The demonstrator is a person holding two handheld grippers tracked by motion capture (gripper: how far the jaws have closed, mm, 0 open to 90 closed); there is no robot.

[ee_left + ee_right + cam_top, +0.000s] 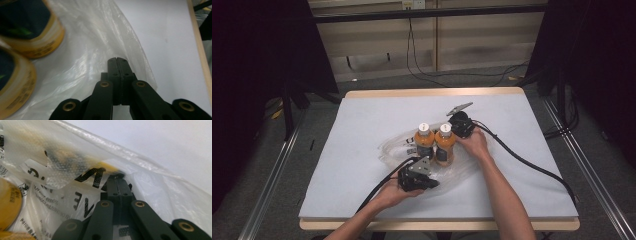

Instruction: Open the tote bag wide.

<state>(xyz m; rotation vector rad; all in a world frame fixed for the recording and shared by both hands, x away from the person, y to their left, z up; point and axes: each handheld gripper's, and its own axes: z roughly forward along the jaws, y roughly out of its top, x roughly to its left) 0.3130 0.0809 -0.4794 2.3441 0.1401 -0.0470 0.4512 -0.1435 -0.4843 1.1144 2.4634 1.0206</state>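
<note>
The left gripper (428, 184) has its jaws pressed fully together, and in the left gripper view (117, 60) their tips sit on the edge of a clear plastic bag (397, 147); the film appears to be pinched between them, though the thin edge is hard to make out there. The left hand (394, 192) holds this gripper near the front of the table (362, 93), forearm coming in from the bottom edge and jaws aimed to the right, toward the bag's near side.

The right gripper (453, 131) is likewise closed tight. In the right gripper view (117, 178) its tips run up under a fold of the printed plastic bag (62, 170) and clamp the film. The right hand (474, 142) grasps it from the right of the bottles, forearm stretched diagonally across the white cloth (362, 125), jaws pointing left toward the bag.

Two orange juice bottles (434, 143) with white caps stand upright side by side, touching, on the bag near the middle of the table, between the two grippers. The left gripper view shows their lower bodies (32, 37) resting on the crinkled plastic (100, 37), just beside the closed jaws.
</note>
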